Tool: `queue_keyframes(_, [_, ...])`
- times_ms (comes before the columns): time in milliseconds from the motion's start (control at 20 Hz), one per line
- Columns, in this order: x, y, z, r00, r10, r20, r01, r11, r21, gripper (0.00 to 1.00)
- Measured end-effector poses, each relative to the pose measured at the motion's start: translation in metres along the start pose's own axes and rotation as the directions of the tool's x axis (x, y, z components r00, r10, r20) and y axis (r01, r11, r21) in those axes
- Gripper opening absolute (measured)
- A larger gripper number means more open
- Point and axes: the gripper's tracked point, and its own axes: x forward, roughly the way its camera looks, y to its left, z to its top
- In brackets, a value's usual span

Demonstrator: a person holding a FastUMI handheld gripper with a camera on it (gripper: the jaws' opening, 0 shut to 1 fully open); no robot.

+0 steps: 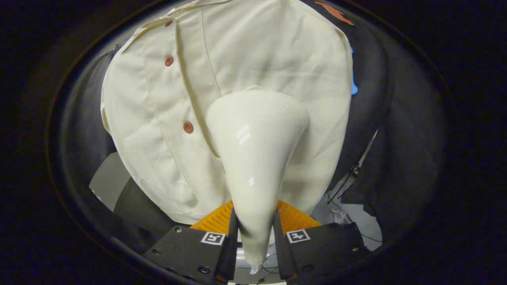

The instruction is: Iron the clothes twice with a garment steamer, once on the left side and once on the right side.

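A cream button-up shirt (245,59) hangs in front of the black booth wall, its placket with brown buttons (188,127) running down left of centre. My gripper (255,225) is shut on the narrow handle of a glossy white garment steamer (257,146). The steamer widens away from the fingers, and its head rests against the shirt just right of the placket, about mid-height. Both fingers (231,229) press on the handle's sides.
Black cloth surrounds the shirt on both sides. Below the shirt's hem lie a pale floor patch (109,180) on the left and loose cables with pale floor (348,213) on the right.
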Motion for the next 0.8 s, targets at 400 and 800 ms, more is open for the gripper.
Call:
queue_keyframes(400, [0.011,-0.007,-0.038,0.999,-0.013,-0.039,0.015,0.998,0.061,0.42])
queue_keyframes(800, [0.024,-0.048,-0.095,0.988,-0.085,-0.130,0.095,0.993,0.074,0.42])
